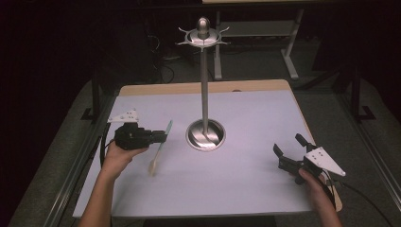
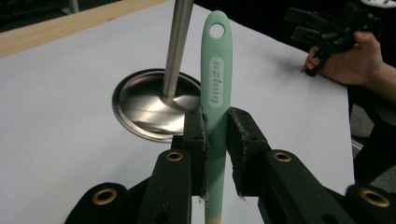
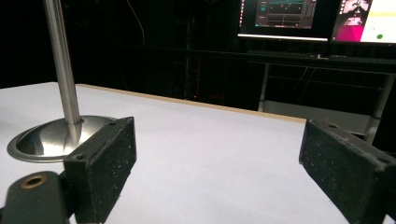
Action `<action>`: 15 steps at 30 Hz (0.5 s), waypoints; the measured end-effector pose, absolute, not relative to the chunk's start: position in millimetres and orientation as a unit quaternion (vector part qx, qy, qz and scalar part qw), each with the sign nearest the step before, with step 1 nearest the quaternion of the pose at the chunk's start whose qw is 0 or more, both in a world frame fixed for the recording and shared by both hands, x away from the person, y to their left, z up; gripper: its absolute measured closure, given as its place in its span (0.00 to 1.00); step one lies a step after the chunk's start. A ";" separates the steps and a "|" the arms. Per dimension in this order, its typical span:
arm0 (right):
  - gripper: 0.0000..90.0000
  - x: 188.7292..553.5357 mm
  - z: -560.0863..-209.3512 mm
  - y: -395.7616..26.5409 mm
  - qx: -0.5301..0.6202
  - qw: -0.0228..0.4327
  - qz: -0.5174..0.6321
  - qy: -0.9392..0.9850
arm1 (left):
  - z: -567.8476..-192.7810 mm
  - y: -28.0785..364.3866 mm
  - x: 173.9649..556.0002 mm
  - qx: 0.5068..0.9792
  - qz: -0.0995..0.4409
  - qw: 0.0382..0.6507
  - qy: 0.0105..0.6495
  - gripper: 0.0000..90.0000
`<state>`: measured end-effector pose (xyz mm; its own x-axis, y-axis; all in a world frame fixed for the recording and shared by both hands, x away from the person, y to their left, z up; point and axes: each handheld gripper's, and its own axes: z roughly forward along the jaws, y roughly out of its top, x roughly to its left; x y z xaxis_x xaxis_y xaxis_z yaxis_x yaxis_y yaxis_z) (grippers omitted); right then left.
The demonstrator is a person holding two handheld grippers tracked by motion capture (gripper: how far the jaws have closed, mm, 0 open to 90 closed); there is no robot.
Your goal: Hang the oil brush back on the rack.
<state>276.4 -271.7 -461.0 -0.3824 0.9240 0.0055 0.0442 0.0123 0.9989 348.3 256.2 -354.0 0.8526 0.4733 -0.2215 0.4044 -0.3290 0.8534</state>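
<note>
Between the left gripper's (image 2: 217, 154) pressed pads, pinching a mint spatula (image 2: 216, 84) mid-handle, hanging hole leading toward the hook stand (image 1: 204, 80), presumably for hanging; right gripper (image 1: 289, 150) spread, idle.

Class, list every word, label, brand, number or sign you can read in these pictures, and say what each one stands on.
Raised oval brand mark on the mint-green utensil handle, clamped in the left gripper: letters run along the handle, too blurred to spell with confidence.
Two lit monitor screens behind the table in the right gripper view: text too small to read.
Metal stand, table, right gripper: no writing visible.
</note>
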 end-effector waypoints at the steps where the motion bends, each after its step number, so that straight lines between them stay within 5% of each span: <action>1: 0.12 276.4 -461.0 -271.8 0.403 0.383 0.575 0.600 | -353.2 257.1 347.9 0.812 0.038 0.515 0.271 0.86; 15: 0.12 276.4 -461.0 -271.7 0.403 0.383 0.574 0.601 | -320.1 255.6 346.0 0.791 0.060 0.546 0.267 0.86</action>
<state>276.4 -271.7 -461.0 -0.3817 0.9243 0.0032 0.0444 0.0149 0.9989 346.0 255.6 -320.1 0.8501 0.4881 -0.1978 0.3580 -0.2600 0.8968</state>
